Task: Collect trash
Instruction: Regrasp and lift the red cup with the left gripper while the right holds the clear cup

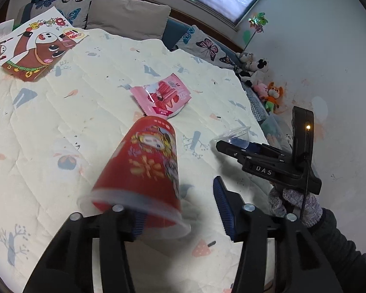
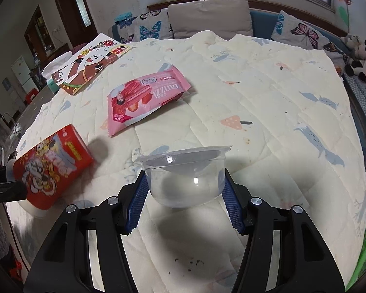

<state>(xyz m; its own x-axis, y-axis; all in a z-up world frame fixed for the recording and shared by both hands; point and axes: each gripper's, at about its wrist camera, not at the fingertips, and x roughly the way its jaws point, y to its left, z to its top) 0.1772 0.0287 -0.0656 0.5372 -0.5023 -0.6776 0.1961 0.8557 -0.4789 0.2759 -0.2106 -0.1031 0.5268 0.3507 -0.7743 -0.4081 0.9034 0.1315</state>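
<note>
1. My right gripper (image 2: 184,193) is clenched on the clear plastic cup (image 2: 185,175), both blue pads pressed to its walls, just above the quilt (image 2: 268,112).
2. My left gripper (image 1: 180,210) stands released; the red paper cup (image 1: 144,168) is blurred, tilted, its rim against the left finger only.
3. The pink snack wrapper (image 2: 144,97) lies flat on the quilt, beyond the clear plastic cup.
4. A cartoon picture sheet (image 2: 90,66) lies further back, left of the wrapper.

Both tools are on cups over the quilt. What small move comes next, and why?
Probably lift the right tool straight up: its pads press both sides of the clear plastic cup, a firm hold. The left tool stands open, with the blurred red paper cup tilted against one finger, so that cup looks released. The pink snack wrapper lies flat beyond.
</note>
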